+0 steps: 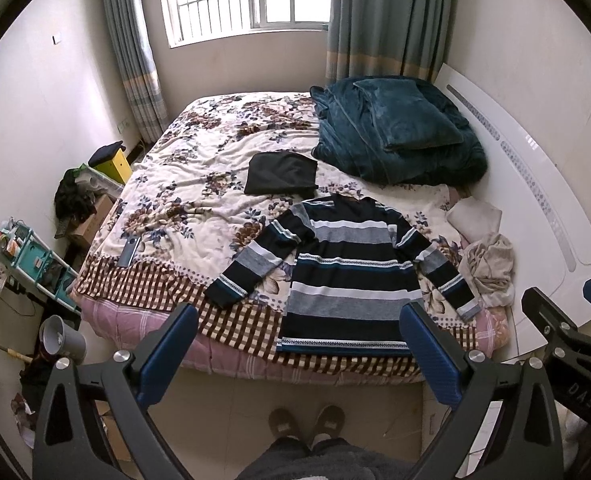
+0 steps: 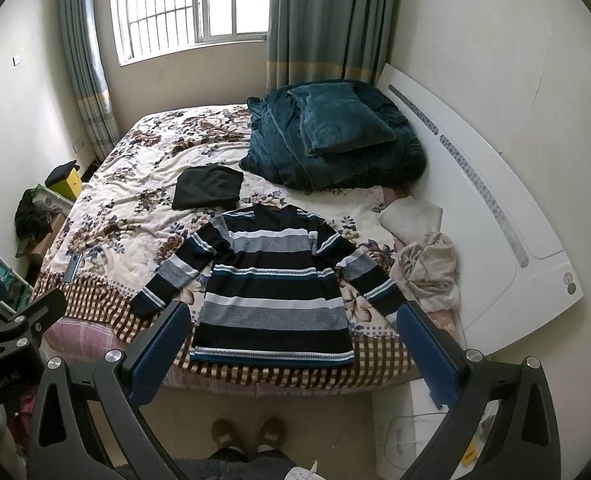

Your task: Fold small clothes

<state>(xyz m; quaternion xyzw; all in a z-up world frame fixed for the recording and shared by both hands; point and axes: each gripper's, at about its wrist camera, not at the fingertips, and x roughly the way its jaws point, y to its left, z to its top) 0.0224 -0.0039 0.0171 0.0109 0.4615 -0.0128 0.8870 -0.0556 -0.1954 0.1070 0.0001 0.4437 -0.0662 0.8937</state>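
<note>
A striped sweater (image 1: 347, 272) in navy, grey, white and teal lies spread flat on the bed, both sleeves out, hem toward me; it also shows in the right wrist view (image 2: 275, 280). My left gripper (image 1: 299, 324) is open and empty, held above the bed's near edge short of the hem. My right gripper (image 2: 291, 324) is open and empty, also back from the hem. The right gripper shows at the right edge of the left wrist view (image 1: 563, 312). A folded black garment (image 1: 281, 174) lies behind the sweater. Crumpled beige clothes (image 1: 487, 264) lie to the sweater's right.
The bed (image 1: 199, 184) has a floral cover with a checked border. A teal quilt and pillow (image 1: 399, 132) sit at the back right by the white headboard (image 1: 535, 184). A phone (image 1: 126, 254) lies at the left. Shelf (image 1: 35, 264), bin (image 1: 61, 338) and clutter stand left.
</note>
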